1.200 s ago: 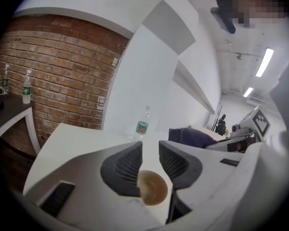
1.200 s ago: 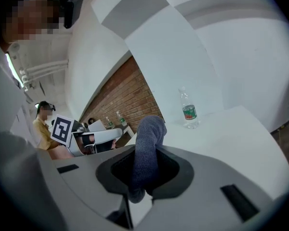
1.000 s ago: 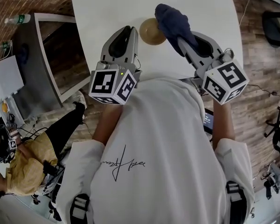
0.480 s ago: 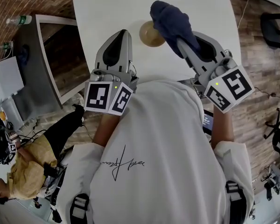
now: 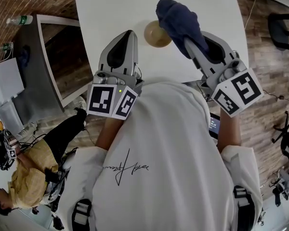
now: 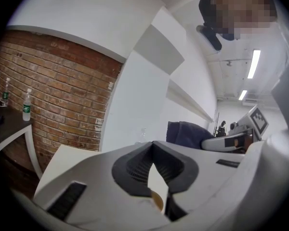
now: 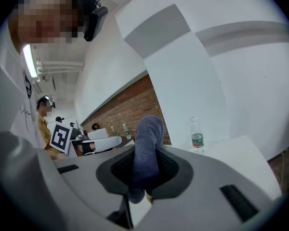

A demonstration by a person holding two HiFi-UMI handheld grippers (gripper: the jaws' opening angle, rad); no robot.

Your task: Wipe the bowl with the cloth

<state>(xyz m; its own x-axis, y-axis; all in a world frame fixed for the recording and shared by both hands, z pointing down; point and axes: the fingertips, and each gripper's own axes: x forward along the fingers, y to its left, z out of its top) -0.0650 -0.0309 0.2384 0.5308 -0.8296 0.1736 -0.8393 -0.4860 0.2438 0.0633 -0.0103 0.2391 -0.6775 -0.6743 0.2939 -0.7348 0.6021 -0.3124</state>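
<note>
Navy cloth in right gripper; bowl near.

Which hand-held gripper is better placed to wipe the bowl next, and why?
The right hand-held gripper: its jaws are shut on the cloth, which overlaps the bowl in the head view. The left hand-held gripper is shut and empty.
</note>
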